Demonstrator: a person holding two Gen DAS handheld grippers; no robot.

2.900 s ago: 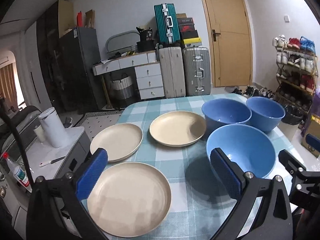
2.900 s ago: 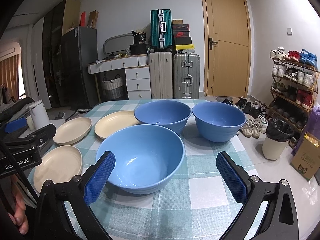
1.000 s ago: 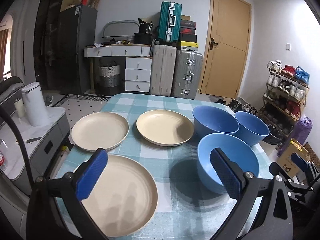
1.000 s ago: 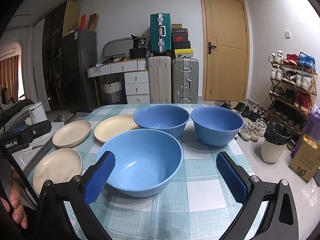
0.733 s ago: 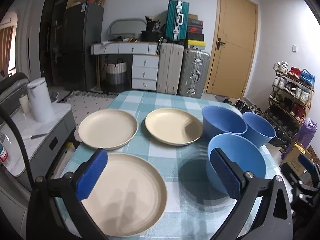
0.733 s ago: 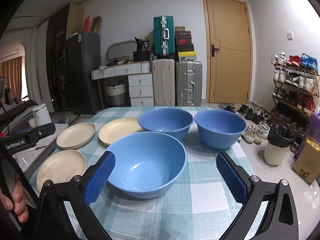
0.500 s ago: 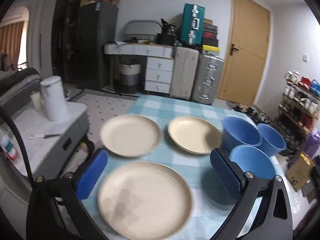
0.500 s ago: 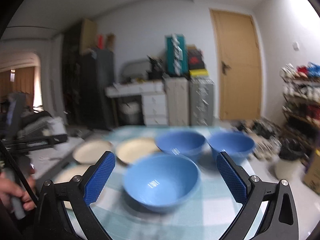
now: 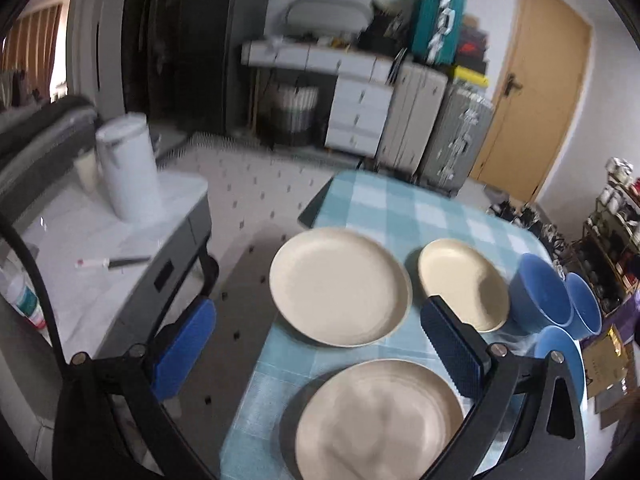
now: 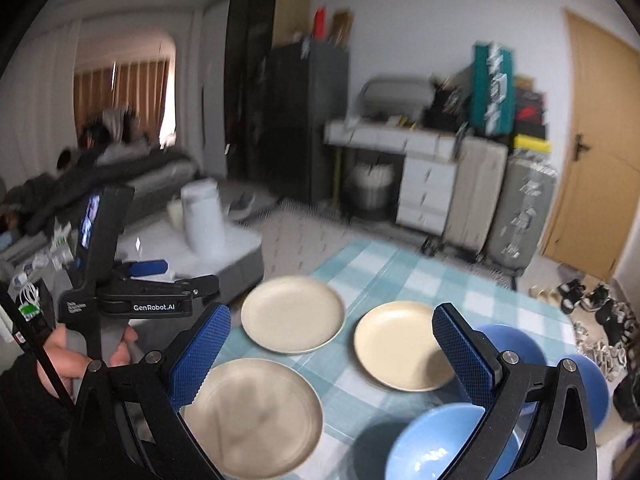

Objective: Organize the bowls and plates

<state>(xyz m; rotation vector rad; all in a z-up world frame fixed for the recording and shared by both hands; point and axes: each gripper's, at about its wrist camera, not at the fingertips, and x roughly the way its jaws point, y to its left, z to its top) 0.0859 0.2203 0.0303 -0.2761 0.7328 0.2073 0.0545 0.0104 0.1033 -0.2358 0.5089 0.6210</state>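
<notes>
Three beige plates lie on the checked table (image 9: 384,204): a near plate (image 9: 376,420), a far-left plate (image 9: 340,286) and a far-right plate (image 9: 464,282). Three blue bowls stand at the right: a near bowl (image 10: 448,444) and two far bowls (image 9: 538,298) (image 9: 584,310). My left gripper (image 9: 316,344) is open and empty, above the table's left edge by the near plate. My right gripper (image 10: 330,354) is open and empty, above the near plate (image 10: 252,416) and near bowl. The left gripper also shows in the right wrist view (image 10: 160,280), off the table's left side.
A low grey side table (image 9: 120,240) with a white kettle (image 9: 128,168) stands left of the table. Drawers, suitcases (image 9: 436,128) and a door (image 9: 540,92) are at the back. A shoe rack (image 9: 616,216) is at the right.
Both grippers have swung to the left and both views blurred. The left gripper now looks past the table's left edge; the right one now faces the plates rather than the bowls. Both stayed open.
</notes>
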